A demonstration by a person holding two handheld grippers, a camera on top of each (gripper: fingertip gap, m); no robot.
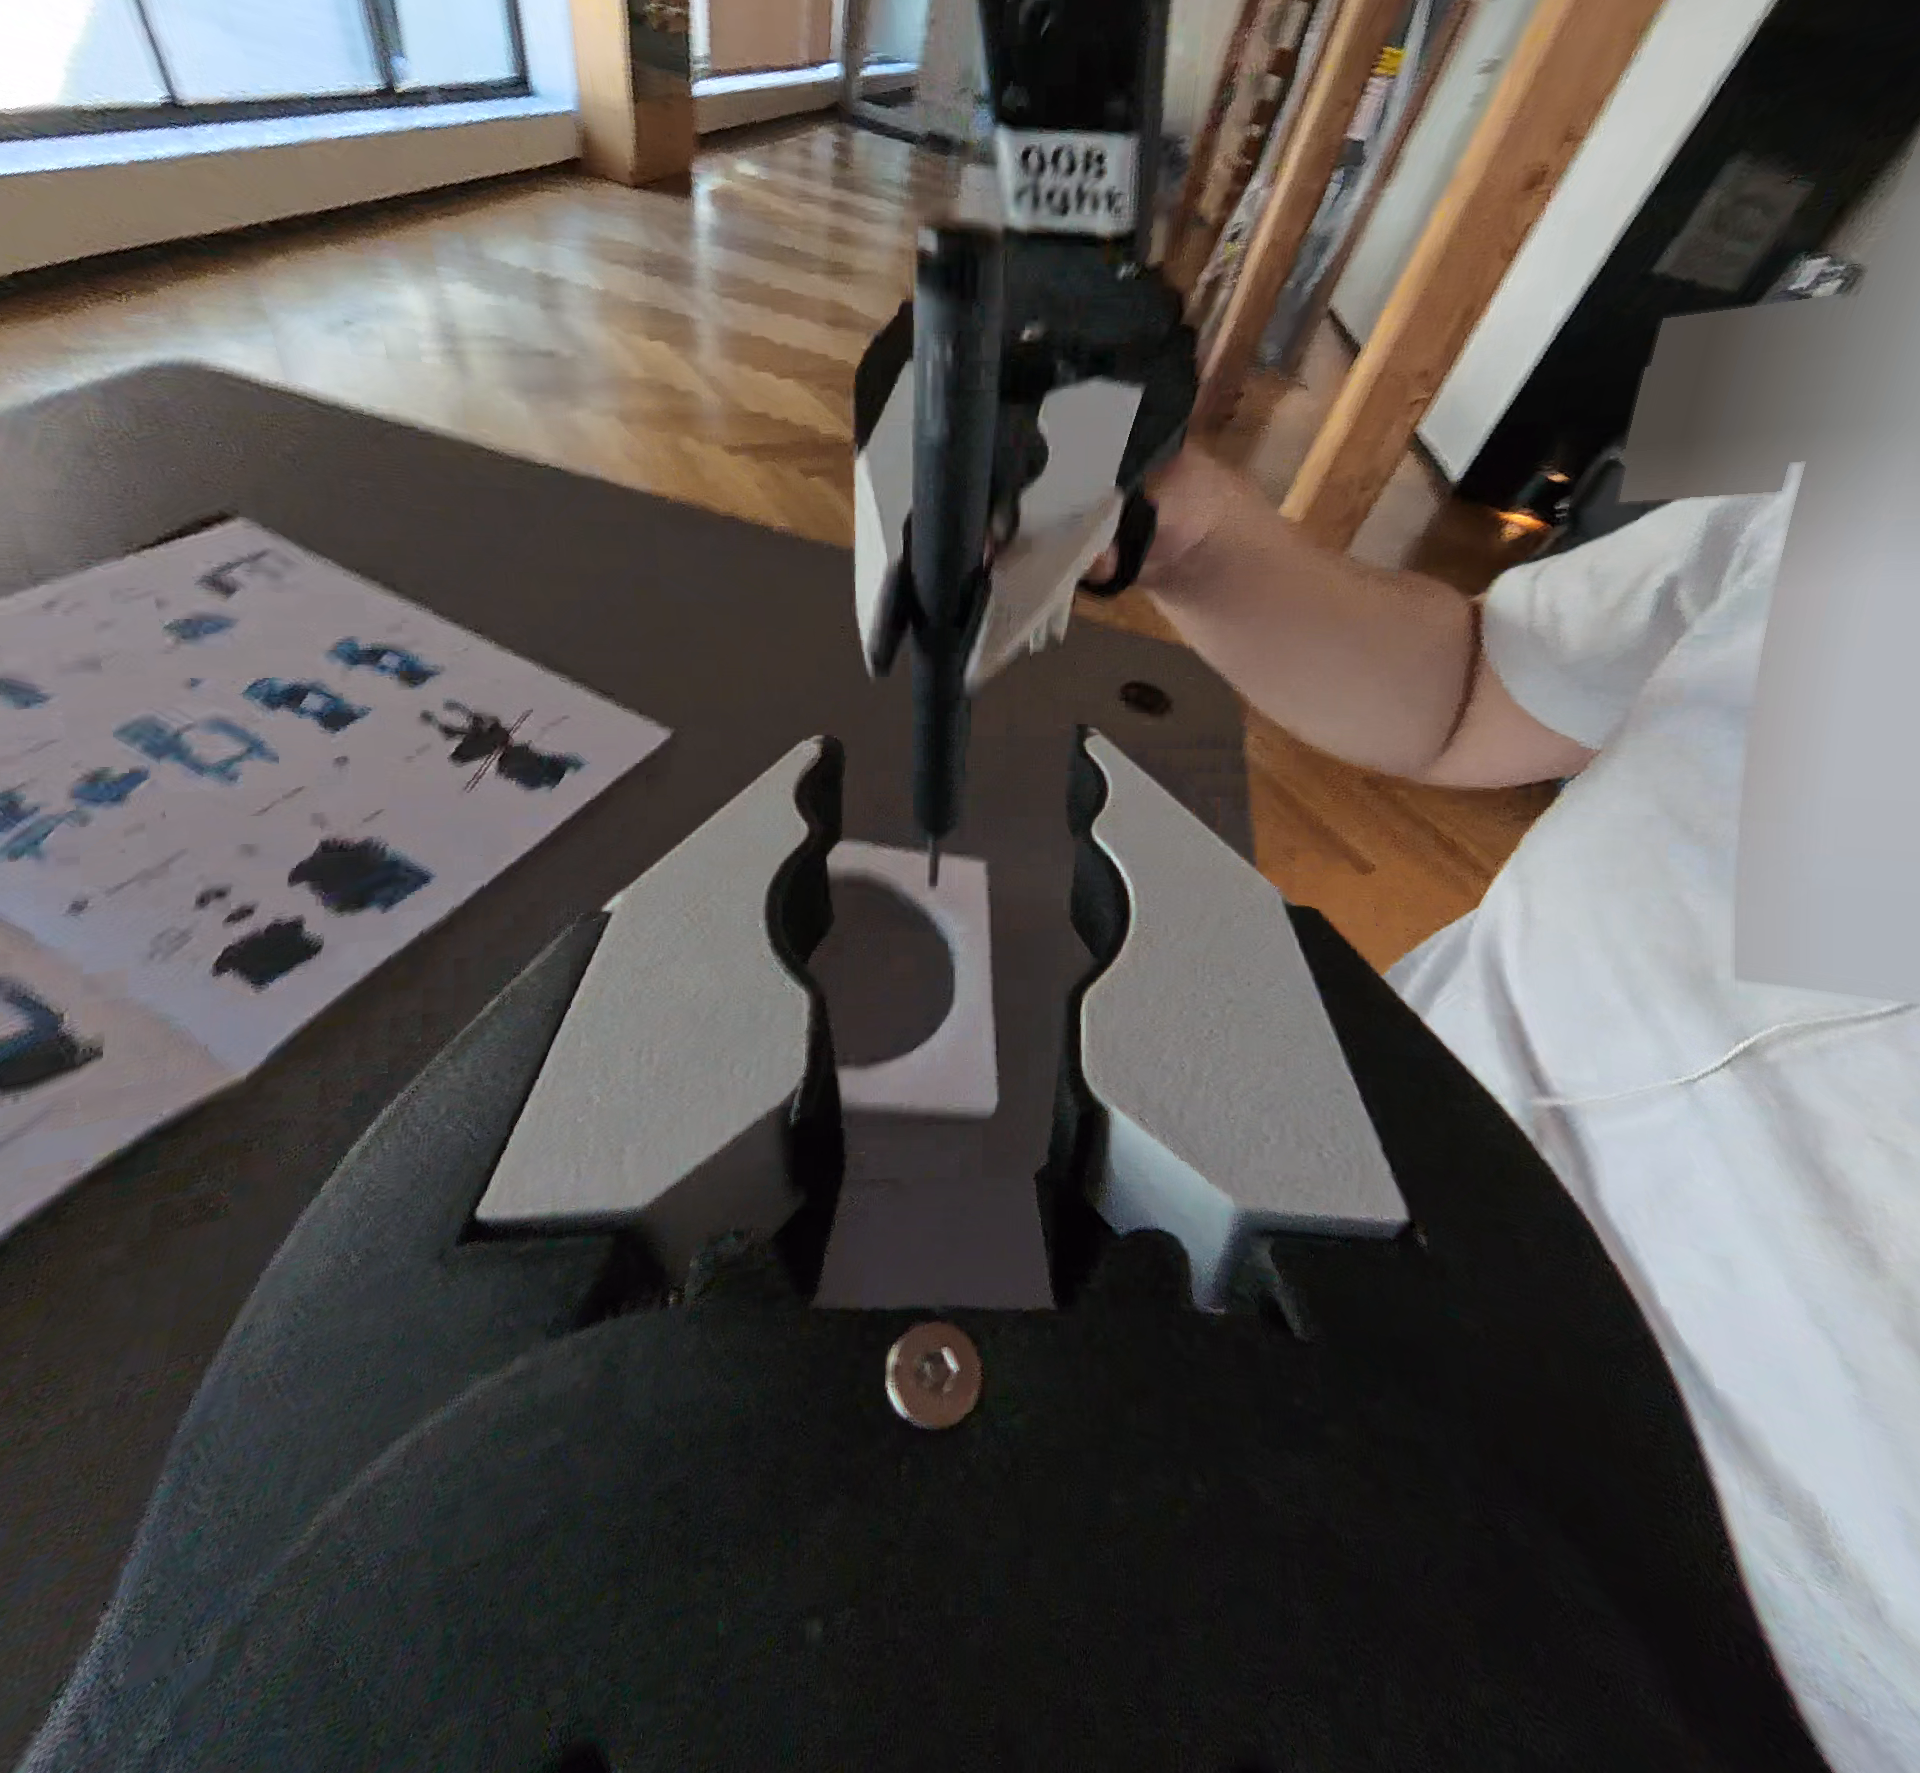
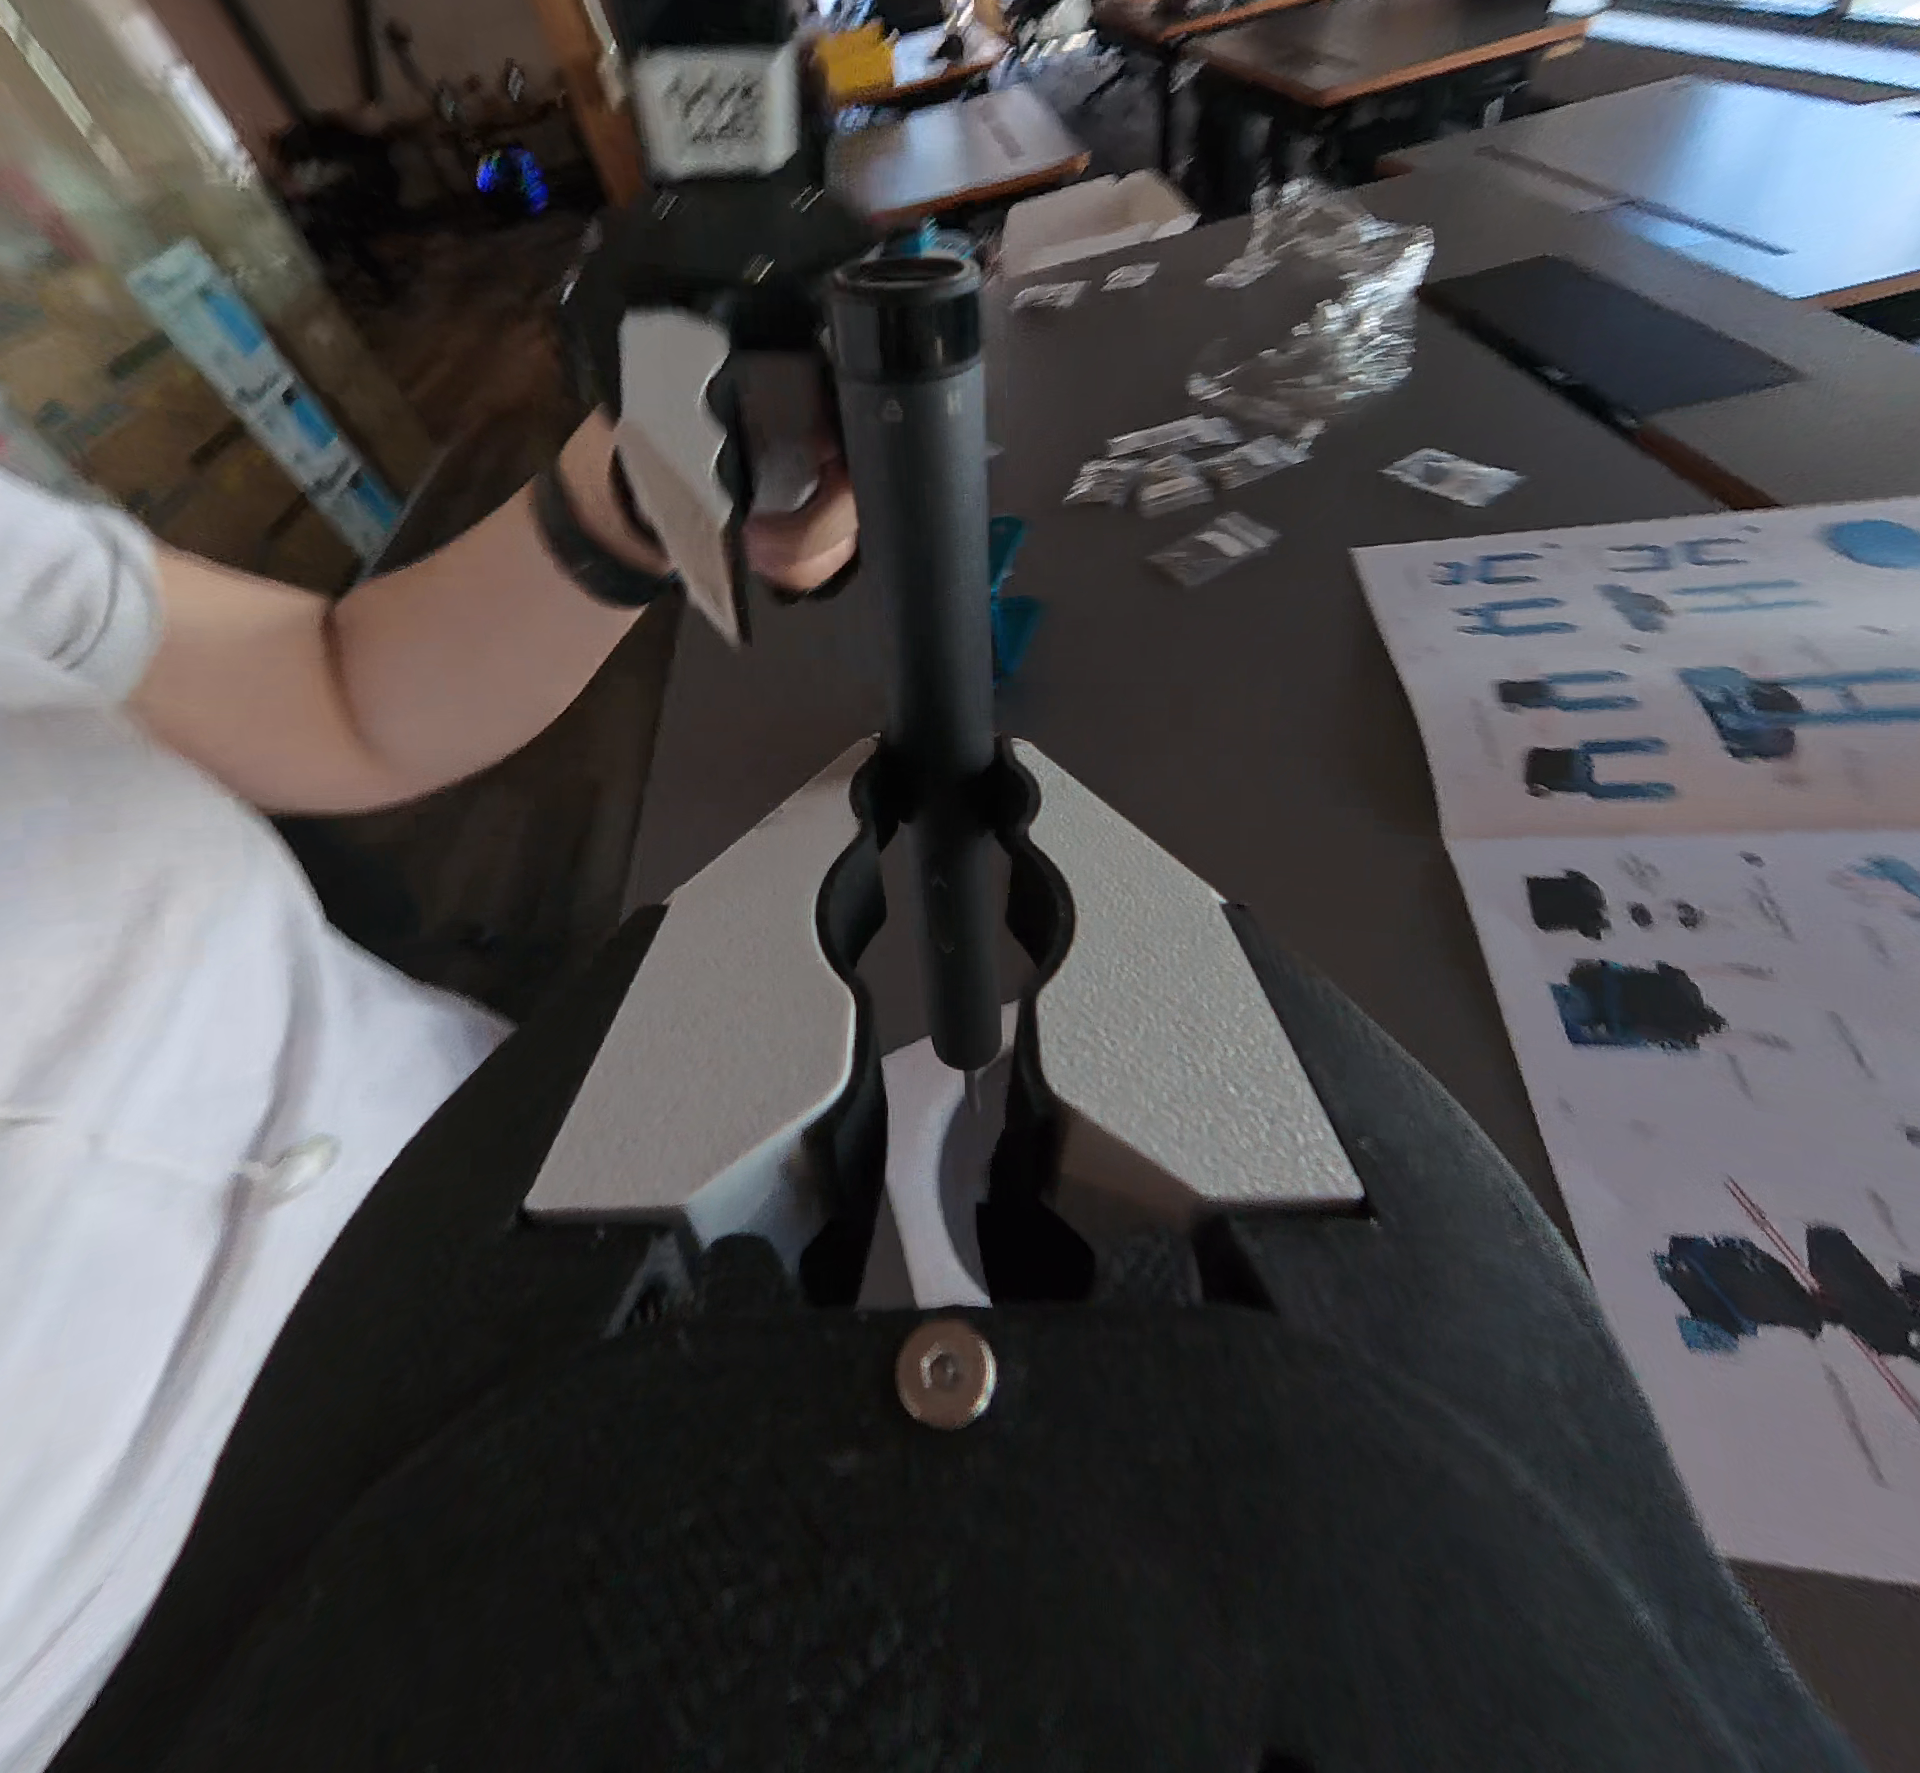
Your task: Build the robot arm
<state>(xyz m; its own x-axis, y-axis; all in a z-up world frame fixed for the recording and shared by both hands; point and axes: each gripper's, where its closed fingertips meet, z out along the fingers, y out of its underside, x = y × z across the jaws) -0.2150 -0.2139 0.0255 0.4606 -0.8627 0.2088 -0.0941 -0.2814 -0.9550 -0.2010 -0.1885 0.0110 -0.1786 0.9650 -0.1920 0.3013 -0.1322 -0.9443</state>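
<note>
My left gripper [image 1: 954, 747] is open, its white fingers on either side of a white square block [image 1: 966, 1048] with a round hole, which lies on the dark table [image 1: 623, 580]. My right gripper [image 2: 945, 757] is shut on a dark grey pen-shaped screwdriver [image 2: 925, 528] held upright. Its thin tip rests at the block's far corner. In the left wrist view the right gripper [image 1: 935, 663] and screwdriver [image 1: 940, 528] stand just beyond my fingertips. In the right wrist view the left gripper [image 2: 743, 528] shows farther off, and the block [image 2: 925, 1193] lies partly hidden beneath my fingers.
A white paper sheet [image 1: 260, 767] with blue and black marks lies beside the block, also in the right wrist view [image 2: 1714, 996]. Small packets [image 2: 1174, 466], crumpled clear plastic [image 2: 1320, 310] and a blue item [image 2: 1008, 622] lie farther off. A person's bare arm [image 1: 1351, 643] crosses the table edge. Only a small space, under 4 cm, lies between the two pairs of fingers. From the right gripper's tips to the white square block [image 1: 966, 1048] is close to 15 cm. It is also in sight in the right wrist view [image 2: 901, 1131].
</note>
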